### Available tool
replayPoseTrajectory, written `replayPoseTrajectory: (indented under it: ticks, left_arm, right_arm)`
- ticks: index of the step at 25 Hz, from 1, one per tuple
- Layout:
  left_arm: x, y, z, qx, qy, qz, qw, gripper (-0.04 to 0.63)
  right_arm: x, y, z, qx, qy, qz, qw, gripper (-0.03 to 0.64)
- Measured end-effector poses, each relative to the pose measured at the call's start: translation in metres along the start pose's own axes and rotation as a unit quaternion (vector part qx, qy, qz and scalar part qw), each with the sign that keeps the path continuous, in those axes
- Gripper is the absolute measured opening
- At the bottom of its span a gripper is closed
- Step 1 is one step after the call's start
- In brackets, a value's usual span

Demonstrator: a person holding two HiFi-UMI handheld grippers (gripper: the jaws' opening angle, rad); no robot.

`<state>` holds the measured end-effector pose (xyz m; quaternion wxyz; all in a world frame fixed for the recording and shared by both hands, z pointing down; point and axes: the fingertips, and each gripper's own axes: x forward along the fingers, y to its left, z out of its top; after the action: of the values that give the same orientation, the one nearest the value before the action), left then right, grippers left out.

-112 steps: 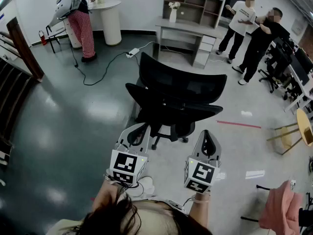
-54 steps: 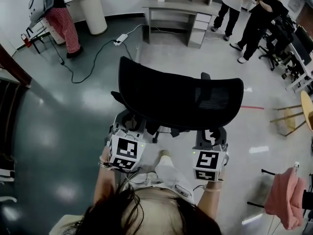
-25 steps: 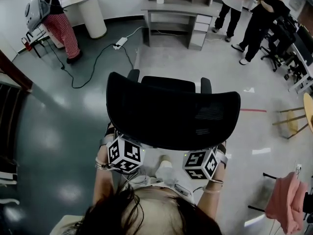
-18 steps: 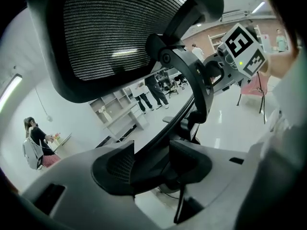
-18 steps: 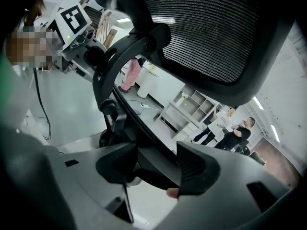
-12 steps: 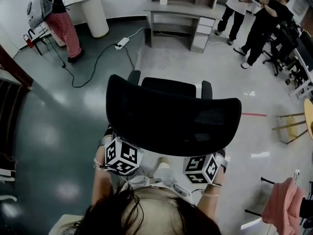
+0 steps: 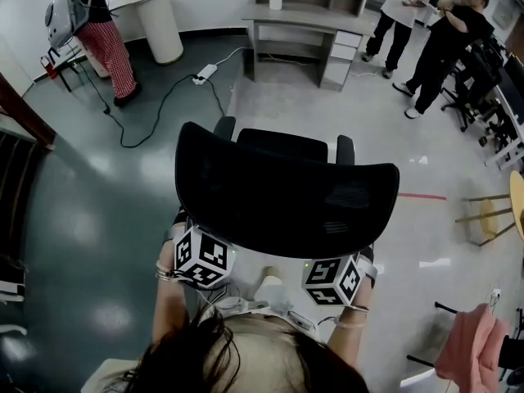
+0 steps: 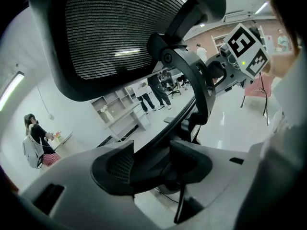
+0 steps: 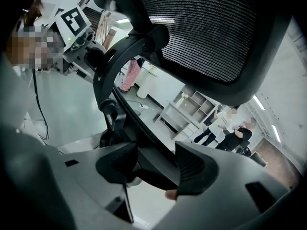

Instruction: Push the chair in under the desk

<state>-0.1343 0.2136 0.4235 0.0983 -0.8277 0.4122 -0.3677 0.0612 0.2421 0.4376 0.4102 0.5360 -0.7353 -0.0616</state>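
Note:
The black mesh-backed chair [image 7: 286, 195] stands right in front of me, its back towards me and its seat towards the grey desk [image 7: 304, 16] several steps ahead. Both marker cubes, left [image 7: 203, 256] and right [image 7: 332, 278], sit just under the backrest's lower edge, which hides the jaws in the head view. In the left gripper view my left gripper [image 8: 153, 164] is shut on a curved black strut [image 8: 192, 85] of the chair's back frame. In the right gripper view my right gripper [image 9: 156, 169] is shut on the matching strut [image 9: 112, 87].
Two people [image 7: 434, 47] stand right of the desk. Another person in checked trousers [image 7: 98, 31] is beside a round white table [image 7: 155, 15]. A power strip with cable [image 7: 201, 74] lies on the floor left of the desk. Office chairs [image 7: 491, 97] and a pink cloth [image 7: 467, 350] are on the right.
The chair stood farther off and side-on. It now has its back to me, and both grippers have come in under the backrest and closed on its frame. The last half second shows barely any shift.

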Motion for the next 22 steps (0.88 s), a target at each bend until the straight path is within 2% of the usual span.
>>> replayPoseTrajectory:
  ticks: [7, 22]
  left_arm:
    - [0.014, 0.010, 0.003, 0.001, 0.005, -0.009, 0.9999, 0.216]
    - [0.057, 0.035, 0.023, -0.012, 0.021, 0.005, 0.9997, 0.216]
  right_arm:
    - [0.015, -0.009, 0.006, -0.001, -0.005, 0.002, 1.000, 0.239]
    - [0.061, -0.049, 0.018, -0.023, -0.023, 0.019, 0.999, 0.239]
